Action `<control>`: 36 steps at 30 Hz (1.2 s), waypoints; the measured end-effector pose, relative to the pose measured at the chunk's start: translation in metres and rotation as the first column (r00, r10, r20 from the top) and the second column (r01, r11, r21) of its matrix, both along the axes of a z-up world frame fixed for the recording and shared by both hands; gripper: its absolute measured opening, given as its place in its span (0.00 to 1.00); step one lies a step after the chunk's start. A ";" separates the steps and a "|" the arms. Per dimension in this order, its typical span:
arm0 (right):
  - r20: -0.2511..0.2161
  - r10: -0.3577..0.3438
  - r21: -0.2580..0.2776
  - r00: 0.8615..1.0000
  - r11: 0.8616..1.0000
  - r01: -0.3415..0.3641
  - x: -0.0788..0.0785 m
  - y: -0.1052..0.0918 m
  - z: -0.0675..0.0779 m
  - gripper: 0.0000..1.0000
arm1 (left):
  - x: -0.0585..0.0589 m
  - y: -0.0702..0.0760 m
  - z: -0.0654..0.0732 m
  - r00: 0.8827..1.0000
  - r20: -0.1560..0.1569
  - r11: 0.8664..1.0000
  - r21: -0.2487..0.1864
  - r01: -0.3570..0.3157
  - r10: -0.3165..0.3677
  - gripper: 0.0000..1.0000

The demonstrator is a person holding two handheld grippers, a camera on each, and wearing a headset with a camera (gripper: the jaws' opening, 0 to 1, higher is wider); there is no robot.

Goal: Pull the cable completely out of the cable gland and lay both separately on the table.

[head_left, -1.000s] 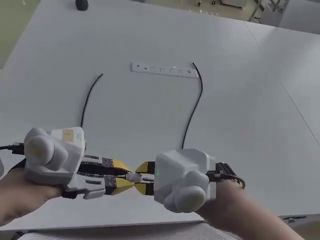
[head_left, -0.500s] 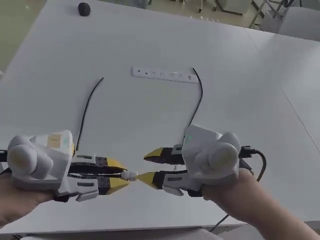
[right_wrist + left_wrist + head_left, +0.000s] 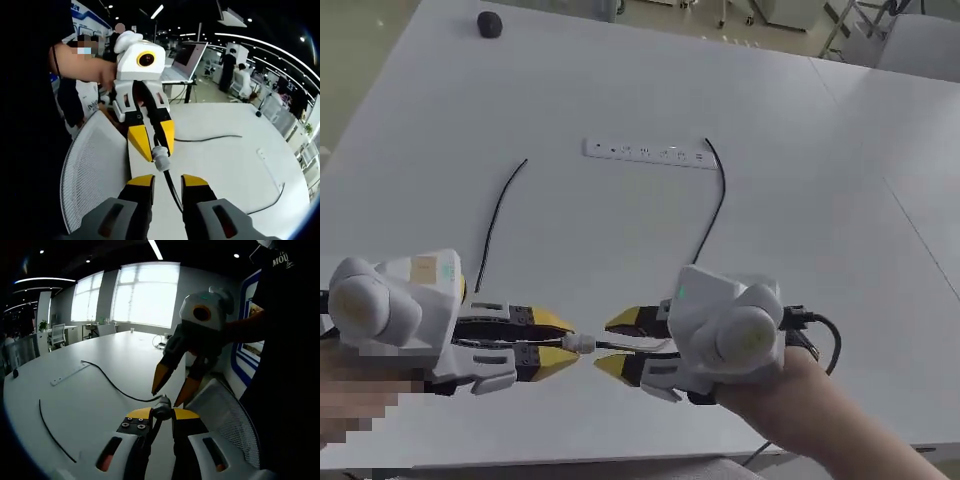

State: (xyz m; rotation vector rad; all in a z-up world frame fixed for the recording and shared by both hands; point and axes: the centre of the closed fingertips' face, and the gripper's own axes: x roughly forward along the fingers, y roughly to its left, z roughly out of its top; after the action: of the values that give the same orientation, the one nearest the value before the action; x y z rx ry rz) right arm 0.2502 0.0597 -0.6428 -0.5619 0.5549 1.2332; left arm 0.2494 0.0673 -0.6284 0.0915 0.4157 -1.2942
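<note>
A small pale cable gland (image 3: 584, 345) is clamped between the yellow tips of my left gripper (image 3: 568, 345), low above the white table's (image 3: 620, 250) near edge. A thin black cable (image 3: 172, 192) leaves the gland (image 3: 161, 159) and runs down between the jaws of my right gripper (image 3: 167, 181), which stand apart on either side of it. In the head view my right gripper (image 3: 615, 343) faces the left one tip to tip. In the left gripper view the gland (image 3: 161, 408) sits at my left gripper (image 3: 161, 414), with the right gripper (image 3: 170, 390) spread just beyond it.
A white power strip (image 3: 645, 152) lies mid-table with its black lead (image 3: 715, 210) trailing toward me. A loose black wire (image 3: 495, 215) lies to the left. A dark small object (image 3: 490, 22) sits at the far edge. A mesh chair (image 3: 92, 170) stands under the grippers.
The right gripper opened and drew back from the gland, then came in again with its jaws apart around the cable. The left gripper kept its hold on the gland.
</note>
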 end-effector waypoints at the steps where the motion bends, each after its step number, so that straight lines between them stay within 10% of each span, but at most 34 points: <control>1: 0.003 0.001 0.001 1.000 1.000 -0.001 0.000 0.000 0.000 0.16 | -0.001 -0.001 -0.001 1.000 -0.002 1.000 0.003 0.001 -0.001 0.15; 36: 0.042 0.026 -0.052 0.999 0.998 -0.023 -0.007 -0.001 -0.019 0.00 | -0.009 -0.006 -0.013 1.000 -0.005 0.999 0.047 0.003 -0.003 0.15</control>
State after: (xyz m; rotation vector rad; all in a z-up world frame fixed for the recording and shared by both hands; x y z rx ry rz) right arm 0.2431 0.0590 -0.6616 -0.6389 0.5461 1.2301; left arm 0.2405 0.0617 -0.6418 0.1291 0.4505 -1.2880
